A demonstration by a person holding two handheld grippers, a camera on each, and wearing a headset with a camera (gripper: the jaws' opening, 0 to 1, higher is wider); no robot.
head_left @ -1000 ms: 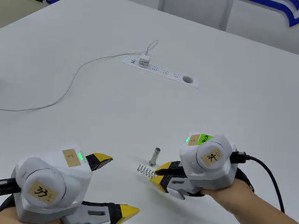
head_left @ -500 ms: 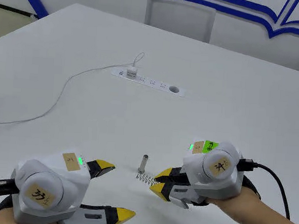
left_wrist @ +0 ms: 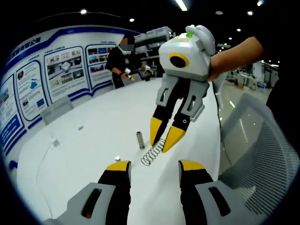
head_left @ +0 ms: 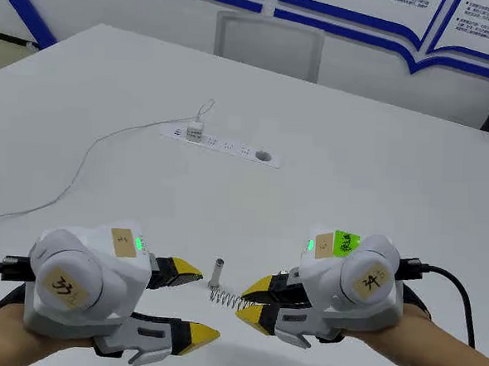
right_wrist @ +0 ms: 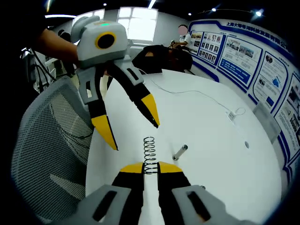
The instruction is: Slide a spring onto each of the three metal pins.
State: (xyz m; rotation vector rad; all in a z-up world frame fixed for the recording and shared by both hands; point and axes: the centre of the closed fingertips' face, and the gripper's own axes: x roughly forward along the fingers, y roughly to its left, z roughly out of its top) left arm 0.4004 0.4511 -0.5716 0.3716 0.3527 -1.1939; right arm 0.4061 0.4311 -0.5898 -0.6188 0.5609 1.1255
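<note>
Now my right gripper [head_left: 248,303] is clamped on one end of the spring [head_left: 223,298], the coil pointing toward my left gripper [head_left: 203,303], whose jaws are spread wide. A metal pin [head_left: 216,272] stands upright on the white table [head_left: 352,181], just beside the spring.

White left tongs [head_left: 197,303] and right tongs [head_left: 248,305], black jaws tipped yellow, tan numbered stickers [head_left: 123,242], green lights [head_left: 140,245], black cables [head_left: 458,289]
</note>
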